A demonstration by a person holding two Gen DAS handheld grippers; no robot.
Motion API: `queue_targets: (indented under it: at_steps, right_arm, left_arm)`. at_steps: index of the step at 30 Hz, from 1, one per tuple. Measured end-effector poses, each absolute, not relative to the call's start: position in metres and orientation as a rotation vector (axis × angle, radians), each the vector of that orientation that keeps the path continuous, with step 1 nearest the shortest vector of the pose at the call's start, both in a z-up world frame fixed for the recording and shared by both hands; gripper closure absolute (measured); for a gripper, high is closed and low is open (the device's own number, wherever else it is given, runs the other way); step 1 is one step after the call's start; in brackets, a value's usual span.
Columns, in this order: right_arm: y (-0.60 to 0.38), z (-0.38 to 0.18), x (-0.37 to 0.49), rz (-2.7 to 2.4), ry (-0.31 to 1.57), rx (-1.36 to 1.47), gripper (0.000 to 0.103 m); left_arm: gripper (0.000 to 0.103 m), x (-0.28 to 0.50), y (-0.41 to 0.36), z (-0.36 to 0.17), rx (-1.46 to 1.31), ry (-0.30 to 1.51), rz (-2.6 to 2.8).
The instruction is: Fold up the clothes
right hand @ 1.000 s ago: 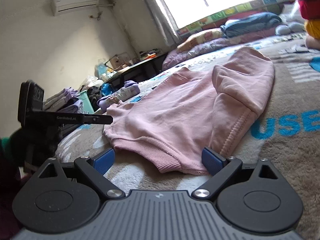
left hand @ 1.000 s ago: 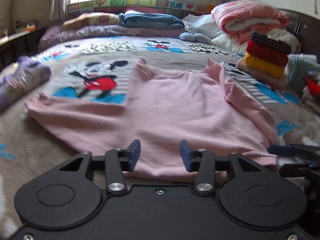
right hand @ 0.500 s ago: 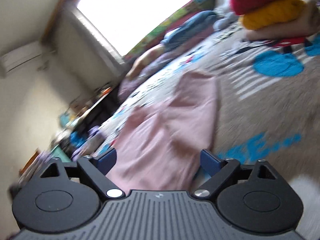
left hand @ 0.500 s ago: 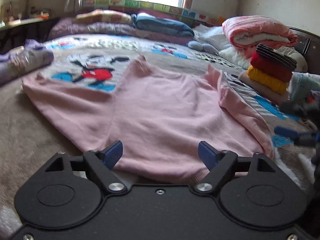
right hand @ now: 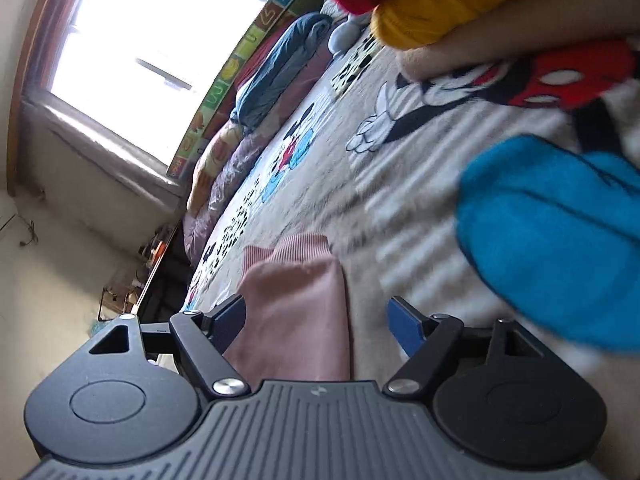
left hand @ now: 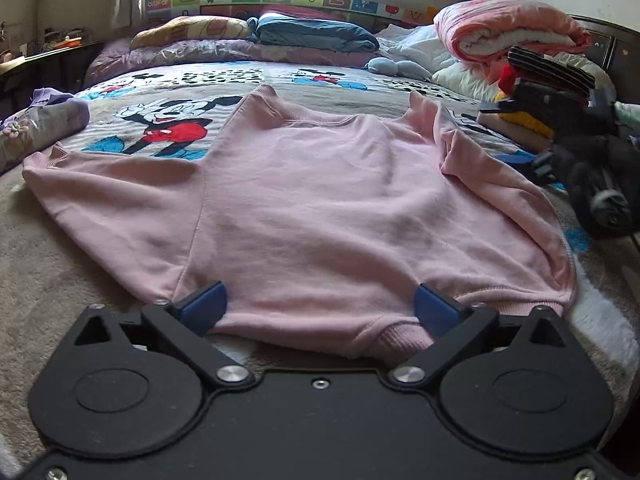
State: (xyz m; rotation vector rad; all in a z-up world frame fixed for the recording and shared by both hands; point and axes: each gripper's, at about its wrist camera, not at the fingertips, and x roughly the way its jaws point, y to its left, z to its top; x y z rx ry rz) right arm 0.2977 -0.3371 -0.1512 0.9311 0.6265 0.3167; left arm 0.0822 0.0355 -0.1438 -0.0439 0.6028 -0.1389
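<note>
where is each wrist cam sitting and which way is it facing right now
Left wrist: sits on the left gripper at the hem, faces up the bed over the pink sweatshirt toward the window; own fingers open, the other gripper at right.
Right wrist: sits on the right gripper, rolled sideways, low over the sleeve cuff; own fingers open.
Shared: sweatshirt, cartoon blanket, folded clothes stack.

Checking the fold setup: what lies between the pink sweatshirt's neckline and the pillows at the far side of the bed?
In the left wrist view, only bare cartoon-print blanket lies between the pink sweatshirt and the pillows.
</note>
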Motion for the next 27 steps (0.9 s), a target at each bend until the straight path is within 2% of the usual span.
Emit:
queue_targets:
  at_steps: [7,9,11,14,17,27]
  right_arm:
    - [-0.318,-0.154,0.344,0.364,0.68,0.825,0.04]
    - [-0.312,-0.153,0.354,0.374,0.697,0.801,0.049]
    - [-0.306,-0.153,0.361,0.376,0.725,0.777,0.071]
    - [-0.305,-0.153,0.359,0.361,0.721,0.787,0.092]
    - [-0.308,-0.144,0.347,0.348,0.658,0.802,0.098]
    - [-0.327,-0.087,0.302,0.343,0.475,0.743,0.099]
  left_arm:
    - [0.001,0.082,0.034,-0.145,-0.041,0.593,-0.134]
    - [0.001,0.082,0.034,-0.145,-0.038,0.591,-0.133]
    - [0.001,0.082,0.034,-0.145,-0.038,0.589,-0.134]
    - [0.001,0.082,0.033,-0.145,-0.04,0.587,-0.135]
    - [0.001,0.081,0.033,-0.145,-0.038,0.585,-0.135]
    - [0.001,0.079,0.03,-0.145,-0.031,0.581,-0.128]
